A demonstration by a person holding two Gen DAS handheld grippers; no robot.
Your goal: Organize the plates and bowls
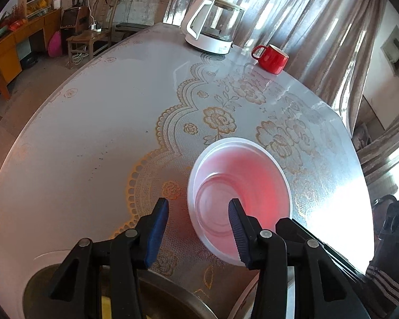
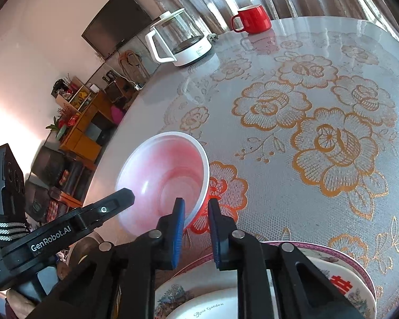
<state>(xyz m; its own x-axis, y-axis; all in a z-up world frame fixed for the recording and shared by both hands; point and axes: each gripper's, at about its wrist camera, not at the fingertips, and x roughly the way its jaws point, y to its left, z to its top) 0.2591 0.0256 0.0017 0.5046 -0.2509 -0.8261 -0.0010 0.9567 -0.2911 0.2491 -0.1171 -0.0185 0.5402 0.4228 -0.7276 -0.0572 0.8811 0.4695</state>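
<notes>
The right tongs (image 2: 196, 218) are pinching the near rim of the thin plastic bowl with the white lip and pink-red inside (image 2: 165, 178), one blue-padded finger (image 2: 178, 228) inside the wall and the other outside, so the bowl is being held tilted, its mouth turned toward the left of that view. Whether its far side is resting on the lace-patterned, glass-topped table (image 2: 319, 133) or hanging just clear of it, I cannot tell. In the left wrist view the same bowl (image 1: 239, 199) is sitting just ahead of the left tongs (image 1: 198, 228), whose fingers are standing wide apart and gripping nothing; the right one is overlapping the bowl's near edge, though contact is not clear.

Directly beneath the right tongs, a stack of decorated ceramic plates (image 2: 353, 279) is lying at the near edge of the table, the topmost white dish bearing the words "Rose Garden". A metal basin (image 1: 173, 297) is showing under the left tongs.

The step in hand looks to be carrying the plastic bowl to its place among the crockery. The next move probably calls for keeping a light pinch, since the thin wall may flex or slip, levelling the bowl, and bringing it back over the stack before letting go.

A white-based glass kettle (image 2: 178, 40) and a red ceramic mug (image 2: 252, 18) are standing well apart at the far side.
</notes>
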